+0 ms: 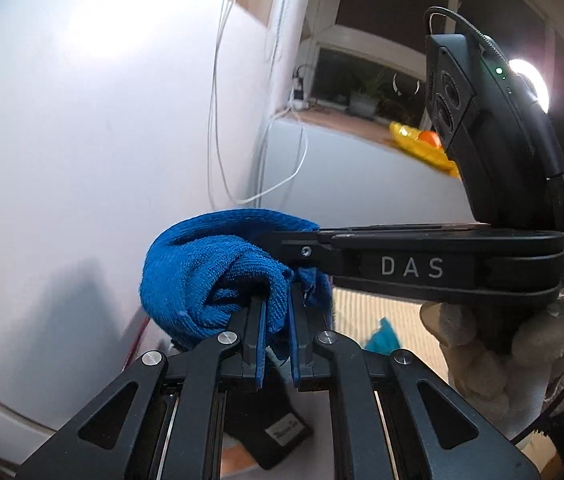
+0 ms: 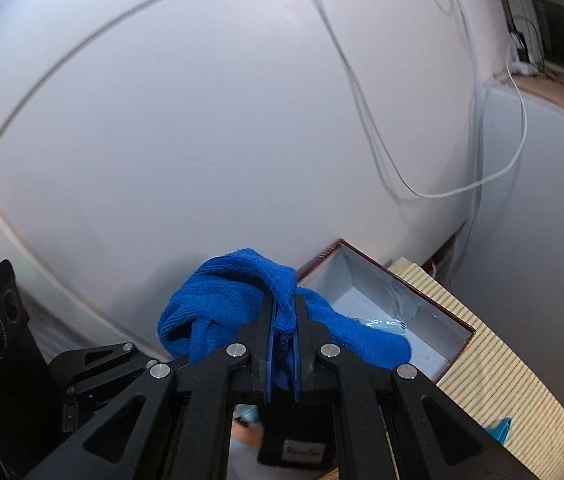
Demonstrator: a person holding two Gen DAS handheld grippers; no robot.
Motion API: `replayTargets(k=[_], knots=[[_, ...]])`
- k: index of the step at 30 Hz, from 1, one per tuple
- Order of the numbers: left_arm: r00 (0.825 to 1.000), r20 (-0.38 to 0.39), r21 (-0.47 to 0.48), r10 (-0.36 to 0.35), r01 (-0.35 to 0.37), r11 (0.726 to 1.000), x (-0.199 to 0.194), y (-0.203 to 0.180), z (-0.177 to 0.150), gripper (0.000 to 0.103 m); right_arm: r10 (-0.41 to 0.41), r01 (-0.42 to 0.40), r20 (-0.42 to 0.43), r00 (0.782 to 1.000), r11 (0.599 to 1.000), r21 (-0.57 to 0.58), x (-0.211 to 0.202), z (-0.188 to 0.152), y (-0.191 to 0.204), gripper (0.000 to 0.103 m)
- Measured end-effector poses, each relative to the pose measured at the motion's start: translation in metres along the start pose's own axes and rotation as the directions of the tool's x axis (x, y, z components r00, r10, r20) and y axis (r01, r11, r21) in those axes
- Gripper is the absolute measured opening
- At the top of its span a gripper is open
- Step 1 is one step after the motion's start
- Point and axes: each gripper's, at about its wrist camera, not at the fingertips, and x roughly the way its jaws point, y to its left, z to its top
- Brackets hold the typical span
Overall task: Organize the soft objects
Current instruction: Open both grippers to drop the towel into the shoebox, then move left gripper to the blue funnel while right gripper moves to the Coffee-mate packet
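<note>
A bunched blue towel (image 1: pixel 206 268) hangs in the air in front of a white wall. My left gripper (image 1: pixel 278 300) is shut on one part of it. My right gripper (image 2: pixel 283 308) is shut on another fold of the same blue towel (image 2: pixel 238 296), and its black body (image 1: pixel 421 264) crosses the left wrist view from the right, held by a gloved hand (image 1: pixel 493 344). Below and to the right of the towel an open box (image 2: pixel 385 296) with a pale inside and dark red rim stands on a striped straw mat (image 2: pixel 501 376).
White cables (image 2: pixel 361 92) dangle down the wall. A small teal object (image 2: pixel 501 432) lies on the mat. A black item with a label (image 2: pixel 301 452) sits below the grippers. A yellow dish with something orange (image 1: pixel 421 144) rests on a white ledge under a dark window.
</note>
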Motion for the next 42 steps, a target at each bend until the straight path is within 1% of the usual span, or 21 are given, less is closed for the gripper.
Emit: replayTargets(k=[3,8,10,11,12,13,14,15,16,17,18,19,22,29,32,36,40,42], knots=[[0.999,-0.033,0.004,0.018,-0.017,1.0,0.019,0.0,-0.002,0.008,-0.009,0.01,-0.016,1.0,1.0,0.025,0.01,-0.001,-0.012,0.006],[0.997,-0.07,0.005,0.038,-0.038,0.999,0.043,-0.003,-0.004,0.008,-0.05,0.052,-0.043,0.998,0.998,0.039,0.022,-0.003,-0.027,0.007],[0.995,-0.087,0.004,0.045,-0.045,0.999,0.049,-0.004,-0.003,0.008,-0.068,0.07,-0.054,0.996,0.996,0.046,0.026,-0.002,-0.032,0.009],[0.994,-0.093,0.001,0.05,-0.05,0.999,0.048,-0.003,-0.005,0.008,-0.078,0.08,-0.059,0.995,0.996,0.048,0.027,-0.003,-0.033,0.009],[0.993,-0.1,-0.002,0.054,-0.054,0.999,0.05,-0.002,-0.006,0.011,-0.091,0.094,-0.064,0.994,0.994,0.05,0.027,-0.003,-0.034,0.01],[0.992,-0.11,-0.002,0.058,-0.058,0.998,0.05,-0.001,-0.007,0.019,-0.098,0.101,-0.065,0.993,0.994,0.05,0.024,-0.002,-0.034,0.017],[0.991,-0.113,-0.003,0.07,-0.071,0.997,0.05,-0.001,-0.008,0.024,-0.111,0.114,-0.063,0.992,0.992,0.051,0.023,-0.002,-0.034,0.024],[0.99,-0.115,-0.005,0.081,-0.082,0.997,0.057,0.001,-0.003,0.034,-0.128,0.131,-0.056,0.99,0.99,0.053,0.021,-0.002,-0.035,0.042],[0.99,-0.114,-0.01,0.087,-0.089,0.996,0.056,0.001,-0.003,0.042,-0.139,0.141,-0.05,0.989,0.989,0.053,0.019,-0.002,-0.035,0.055],[0.99,-0.113,-0.018,0.087,-0.09,0.996,0.055,0.003,-0.003,0.045,-0.152,0.154,-0.037,0.988,0.987,0.054,0.015,-0.002,-0.034,0.057],[0.99,-0.114,-0.024,0.088,-0.091,0.996,0.054,0.004,-0.004,0.05,-0.156,0.157,-0.032,0.987,0.986,0.055,0.011,-0.002,-0.034,0.057],[0.989,-0.117,-0.027,0.087,-0.091,0.995,0.054,0.005,-0.004,0.053,-0.158,0.16,-0.03,0.987,0.986,0.056,0.008,-0.002,-0.035,0.057],[0.99,-0.113,-0.032,0.087,-0.091,0.995,0.048,0.005,-0.006,0.053,-0.163,0.165,-0.029,0.986,0.984,0.063,-0.004,-0.004,-0.036,0.057],[0.994,-0.096,-0.039,0.045,-0.049,0.998,0.024,-0.005,-0.015,0.053,-0.197,0.198,-0.011,0.98,0.977,0.075,-0.043,-0.025,-0.042,0.059],[0.996,-0.088,-0.028,0.024,-0.026,0.999,0.016,-0.018,-0.018,0.053,-0.218,0.217,-0.006,0.976,0.972,0.088,-0.065,-0.039,-0.048,0.06],[0.996,-0.083,-0.017,-0.016,0.014,1.0,0.009,-0.035,-0.023,0.053,-0.264,0.263,0.006,0.964,0.961,0.085,-0.097,-0.064,-0.053,0.061],[0.995,-0.085,-0.007,-0.059,0.059,0.998,0.003,-0.054,-0.029,0.053,-0.294,0.29,0.02,0.956,0.95,0.112,-0.131,-0.096,-0.06,0.061],[0.993,-0.084,0.003,-0.077,0.078,0.997,0.0,-0.064,-0.032,0.053,-0.321,0.316,0.024,0.947,0.941,0.12,-0.148,-0.115,-0.065,0.061]])
